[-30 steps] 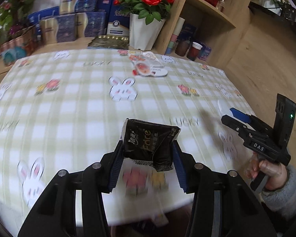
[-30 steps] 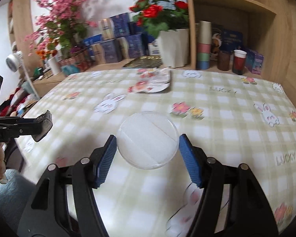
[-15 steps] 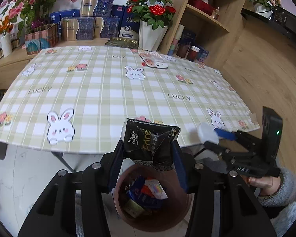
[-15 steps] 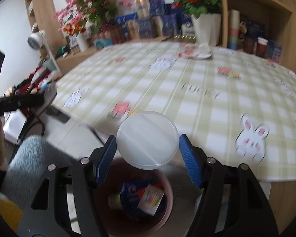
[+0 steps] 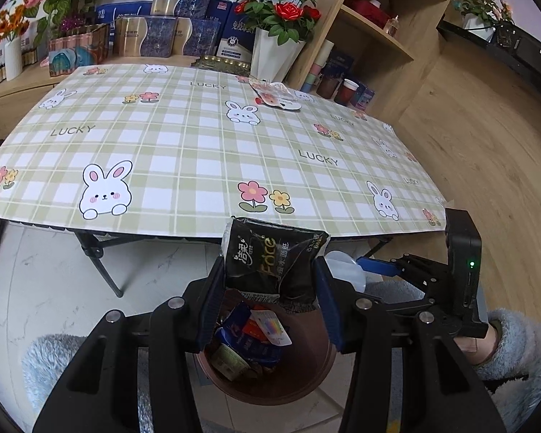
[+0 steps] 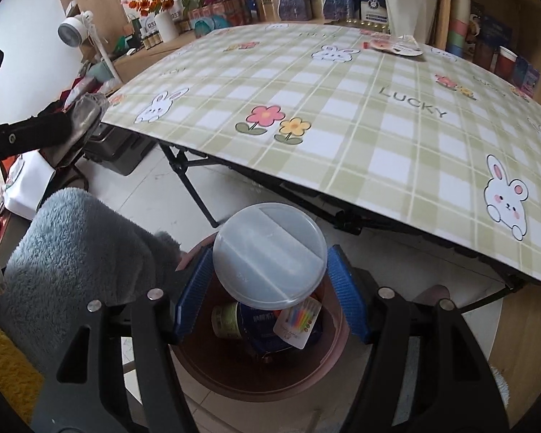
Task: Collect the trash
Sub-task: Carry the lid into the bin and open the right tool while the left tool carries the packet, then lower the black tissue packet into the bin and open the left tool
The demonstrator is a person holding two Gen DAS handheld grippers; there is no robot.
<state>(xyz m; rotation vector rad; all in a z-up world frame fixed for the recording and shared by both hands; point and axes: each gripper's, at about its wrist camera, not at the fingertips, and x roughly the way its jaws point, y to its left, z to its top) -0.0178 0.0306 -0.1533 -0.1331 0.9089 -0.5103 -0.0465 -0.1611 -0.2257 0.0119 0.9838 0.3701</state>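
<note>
Left claw (image 5: 268, 283) grips a crumpled black tissue packet (image 5: 272, 259); right claw (image 6: 270, 288) grips a round translucent plastic lid (image 6: 269, 254), both above the round brown bin (image 6: 259, 371). Risk: the lid sits toward the bin's far rim, so on release it could glance off onto the floor.

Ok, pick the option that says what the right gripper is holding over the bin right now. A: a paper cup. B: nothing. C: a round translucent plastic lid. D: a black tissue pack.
C: in the right wrist view the right gripper has its blue pads on either side of a round translucent plastic lid, above the brown bin.
</note>
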